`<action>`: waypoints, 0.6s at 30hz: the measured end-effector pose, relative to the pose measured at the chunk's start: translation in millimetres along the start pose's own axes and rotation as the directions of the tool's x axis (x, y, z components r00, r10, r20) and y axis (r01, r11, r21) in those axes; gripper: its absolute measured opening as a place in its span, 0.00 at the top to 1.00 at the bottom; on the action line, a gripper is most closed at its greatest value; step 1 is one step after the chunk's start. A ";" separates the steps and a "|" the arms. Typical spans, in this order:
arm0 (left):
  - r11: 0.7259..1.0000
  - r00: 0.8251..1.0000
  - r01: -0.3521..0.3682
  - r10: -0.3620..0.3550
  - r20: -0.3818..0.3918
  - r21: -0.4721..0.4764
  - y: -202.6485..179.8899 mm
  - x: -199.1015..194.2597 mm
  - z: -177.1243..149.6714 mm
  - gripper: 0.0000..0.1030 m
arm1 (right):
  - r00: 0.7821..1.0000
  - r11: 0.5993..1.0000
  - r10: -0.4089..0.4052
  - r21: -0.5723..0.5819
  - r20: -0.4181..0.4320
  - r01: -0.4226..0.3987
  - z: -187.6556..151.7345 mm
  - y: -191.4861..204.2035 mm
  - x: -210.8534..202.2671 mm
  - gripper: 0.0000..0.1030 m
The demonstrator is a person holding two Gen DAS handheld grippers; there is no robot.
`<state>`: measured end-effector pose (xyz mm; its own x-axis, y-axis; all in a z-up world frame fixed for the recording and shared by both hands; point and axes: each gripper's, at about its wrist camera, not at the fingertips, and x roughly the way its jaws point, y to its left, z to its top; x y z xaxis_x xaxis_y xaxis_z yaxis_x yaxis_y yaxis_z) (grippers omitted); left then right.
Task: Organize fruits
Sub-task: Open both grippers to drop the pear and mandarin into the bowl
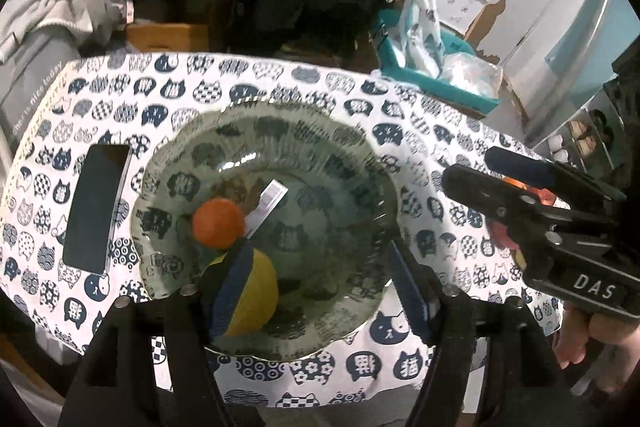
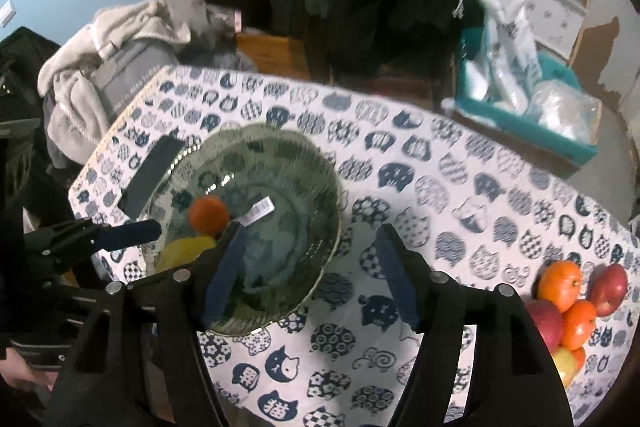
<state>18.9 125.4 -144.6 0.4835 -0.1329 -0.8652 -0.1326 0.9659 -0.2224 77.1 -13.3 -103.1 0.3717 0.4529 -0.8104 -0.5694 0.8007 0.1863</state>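
The left gripper's finger (image 1: 232, 291) covers part of the lemon (image 1: 256, 291); the fruit pile (image 2: 576, 311) is cut off by the lens edge.

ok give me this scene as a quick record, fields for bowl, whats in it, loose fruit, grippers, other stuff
bowl: glass bowl on the cat-print tablecloth
in bowl: orange, yellow fruit, white label
loose fruit: pile of oranges and apples on the cloth, right of the bowl
left gripper: open, over the bowl, holding nothing
right gripper: open, over the bowl's right rim and the cloth, holding nothing
other: dark phone left of the bowl; teal box of plastic bags beyond the table
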 end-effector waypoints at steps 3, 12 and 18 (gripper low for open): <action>1.000 1.000 0.004 -0.005 0.026 0.012 -9.3 -9.3 1.9 0.29 | 0.999 1.000 -0.010 0.004 0.050 0.010 1.0 -4.3 -19.2 0.28; 0.997 0.993 -0.011 0.002 0.114 0.077 -43.3 -42.7 6.4 0.22 | 0.983 0.999 -0.034 0.004 0.182 0.034 -0.5 -14.9 -74.8 0.22; 0.994 0.988 0.001 -0.018 0.153 0.112 -64.5 -59.2 9.5 0.21 | 0.968 0.999 -0.046 0.019 0.246 0.043 -6.3 -29.4 -108.5 0.22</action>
<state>7.0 73.0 -74.8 0.6126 -0.1148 -0.7820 -0.0345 0.9846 -0.1716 48.9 -88.4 -24.1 0.5668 0.4980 -0.6563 -0.5387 0.8268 0.1622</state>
